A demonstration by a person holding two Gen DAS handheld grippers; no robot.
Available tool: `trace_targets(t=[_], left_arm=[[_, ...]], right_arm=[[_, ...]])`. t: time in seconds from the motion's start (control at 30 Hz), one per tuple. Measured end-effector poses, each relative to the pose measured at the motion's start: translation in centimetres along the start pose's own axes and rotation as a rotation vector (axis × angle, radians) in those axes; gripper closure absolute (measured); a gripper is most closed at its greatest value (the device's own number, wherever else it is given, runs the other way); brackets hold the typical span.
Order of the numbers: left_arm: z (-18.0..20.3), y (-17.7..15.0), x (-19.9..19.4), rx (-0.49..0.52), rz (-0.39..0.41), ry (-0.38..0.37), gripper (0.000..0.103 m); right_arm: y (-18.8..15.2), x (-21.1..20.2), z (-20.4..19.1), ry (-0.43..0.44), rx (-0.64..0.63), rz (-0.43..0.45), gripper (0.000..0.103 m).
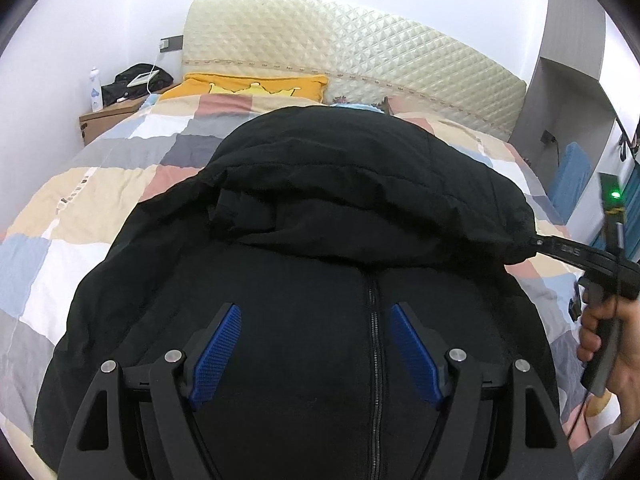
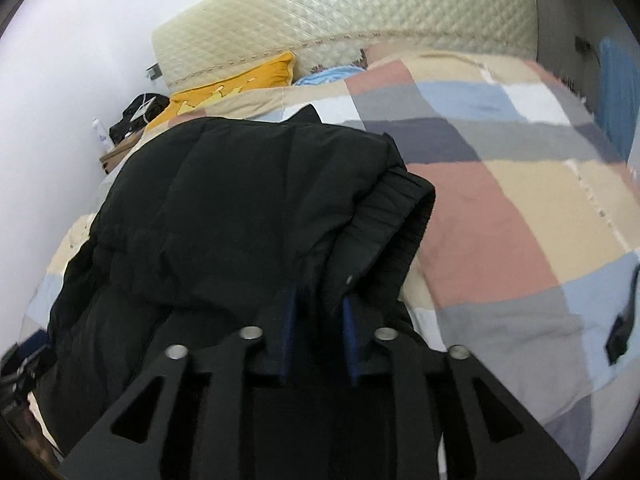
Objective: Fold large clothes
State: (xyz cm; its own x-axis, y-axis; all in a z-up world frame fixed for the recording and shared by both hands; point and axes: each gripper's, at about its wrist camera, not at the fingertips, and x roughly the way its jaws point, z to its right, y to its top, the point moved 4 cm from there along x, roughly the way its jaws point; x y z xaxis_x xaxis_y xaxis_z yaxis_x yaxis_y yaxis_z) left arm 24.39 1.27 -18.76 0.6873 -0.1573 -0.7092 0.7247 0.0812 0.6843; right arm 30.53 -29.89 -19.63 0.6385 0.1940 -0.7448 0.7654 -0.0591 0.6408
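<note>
A large black padded jacket [image 1: 320,240] lies zipper-up on a patchwork quilt [image 1: 100,184]. One sleeve is folded across its upper part. My left gripper [image 1: 316,316] is open and empty, its blue pads [image 1: 218,352] spread just above the jacket's lower front, either side of the zipper [image 1: 375,352]. My right gripper [image 2: 320,304] is shut on the jacket's sleeve, near the ribbed cuff [image 2: 394,216]. In the left wrist view the right gripper [image 1: 536,242] holds the sleeve at the jacket's right edge.
A quilted cream headboard [image 1: 340,36] stands behind the bed. A yellow pillow [image 1: 256,84] lies at the head. A wooden nightstand [image 1: 108,116] with a bottle and a black bag stands at the far left. A grey cabinet [image 1: 568,68] stands at the right.
</note>
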Motion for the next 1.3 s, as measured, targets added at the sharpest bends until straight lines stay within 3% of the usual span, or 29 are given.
trace_targets(t=[0.07,0.43,0.63,0.87,1.03,1.23,1.3], left_arm=[[0.1,-0.1,-0.1,0.000,-0.008,0.000,0.027],[0.6,-0.6,-0.9,0.016,-0.004,0.005,0.026],[0.7,-1.1,-1.1,0.026,-0.015,0.000,0.026],[0.8,-2.4,-1.1,0.039,-0.043,0.003,0.026],[0.5,-3.4,-1.1,0.058,-0.065,-0.005,0.026],[0.0,-4.0,-0.7,0.064,-0.102,-0.017,0.026],[-0.3,-4.1,-0.6,0.071,-0.106,-0.012,0.026]], right_arm=[[-0.6,-1.3,-0.3,0.003,-0.016,0.012,0.058],[-9.0,-7.0,-0.1,0.049,0.036,-0.089,0.058],[-11.8,-8.9,-0.1,0.064,0.109,-0.152,0.058],[-15.6,-9.3,0.0,0.087,0.190,-0.340,0.058],[-17.5,-10.0,1.1,0.023,0.220,-0.444,0.057],[-19.7,-8.8,3.9,-0.007,0.387,-0.525,0.049],[-19.8,-8.4,4.7,-0.006,0.453,-0.512,0.035]])
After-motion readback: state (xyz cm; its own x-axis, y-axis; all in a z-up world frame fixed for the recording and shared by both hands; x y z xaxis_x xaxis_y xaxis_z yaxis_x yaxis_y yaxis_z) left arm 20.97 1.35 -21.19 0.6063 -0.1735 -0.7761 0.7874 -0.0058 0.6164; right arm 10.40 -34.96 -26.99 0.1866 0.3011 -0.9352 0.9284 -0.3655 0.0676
